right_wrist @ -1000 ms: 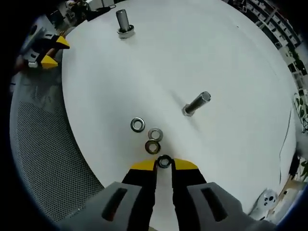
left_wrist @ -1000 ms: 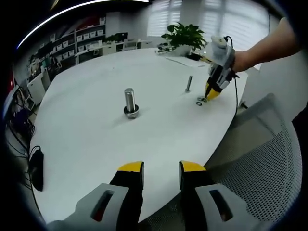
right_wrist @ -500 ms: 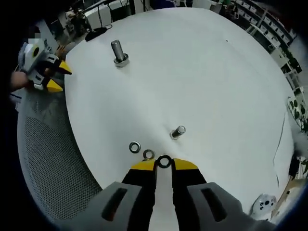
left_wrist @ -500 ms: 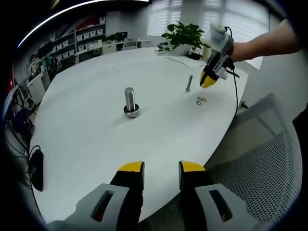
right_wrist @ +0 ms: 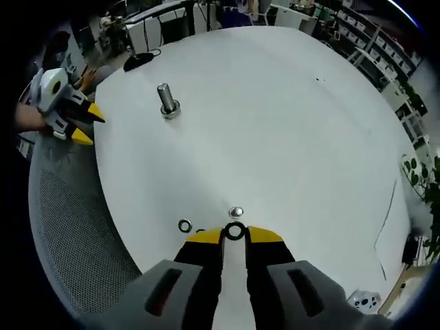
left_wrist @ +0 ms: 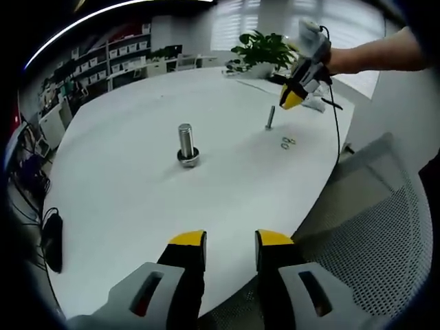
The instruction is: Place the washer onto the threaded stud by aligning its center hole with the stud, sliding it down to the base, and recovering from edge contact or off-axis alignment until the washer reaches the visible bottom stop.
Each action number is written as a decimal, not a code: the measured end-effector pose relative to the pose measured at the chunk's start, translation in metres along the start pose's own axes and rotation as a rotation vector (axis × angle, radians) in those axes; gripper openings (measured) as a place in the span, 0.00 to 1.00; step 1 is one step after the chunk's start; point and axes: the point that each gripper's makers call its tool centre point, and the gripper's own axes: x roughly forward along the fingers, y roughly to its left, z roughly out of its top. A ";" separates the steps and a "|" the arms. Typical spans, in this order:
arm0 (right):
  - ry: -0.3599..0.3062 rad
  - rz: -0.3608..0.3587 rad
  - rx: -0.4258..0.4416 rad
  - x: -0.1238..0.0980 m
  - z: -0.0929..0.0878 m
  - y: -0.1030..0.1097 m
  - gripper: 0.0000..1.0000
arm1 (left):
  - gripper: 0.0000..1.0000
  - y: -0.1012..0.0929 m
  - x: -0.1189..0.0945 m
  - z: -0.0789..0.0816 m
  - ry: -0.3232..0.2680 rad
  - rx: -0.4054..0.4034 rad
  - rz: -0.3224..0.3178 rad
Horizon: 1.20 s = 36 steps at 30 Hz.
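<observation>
My right gripper (right_wrist: 234, 232) is shut on a small steel washer (right_wrist: 234, 231), held up above the white table (right_wrist: 289, 124). Just beyond its tips I look almost straight down on the thin threaded stud (right_wrist: 236, 212). From the left gripper view the same stud (left_wrist: 270, 118) stands upright at the far right of the table, with the right gripper (left_wrist: 289, 98) hovering just above and to the right of its top. A thick bolt (left_wrist: 185, 146) stands in the table's middle. My left gripper (left_wrist: 230, 242) is open over the near edge.
Loose washers (left_wrist: 287, 143) lie near the thin stud; one loose washer (right_wrist: 185, 225) shows left of my right jaws. A mesh chair (left_wrist: 371, 227) sits by the table's edge. A dark device (left_wrist: 52, 240) lies at the left. A potted plant (left_wrist: 262, 51) stands at the far end.
The right gripper has lifted the washer off the table and carried it up and over toward the top of the thin stud. The left gripper has stayed put.
</observation>
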 end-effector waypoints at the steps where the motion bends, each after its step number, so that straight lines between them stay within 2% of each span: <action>1: -0.001 -0.001 -0.007 0.000 0.003 0.000 0.13 | 0.26 0.000 0.000 0.000 -0.001 -0.001 0.001; 12: 0.014 0.006 -0.045 0.007 0.011 -0.001 0.13 | 0.26 0.000 0.000 0.000 -0.001 -0.003 0.000; 36: 0.077 0.027 -0.063 0.026 0.005 -0.003 0.13 | 0.26 0.000 0.000 -0.003 0.009 -0.002 0.000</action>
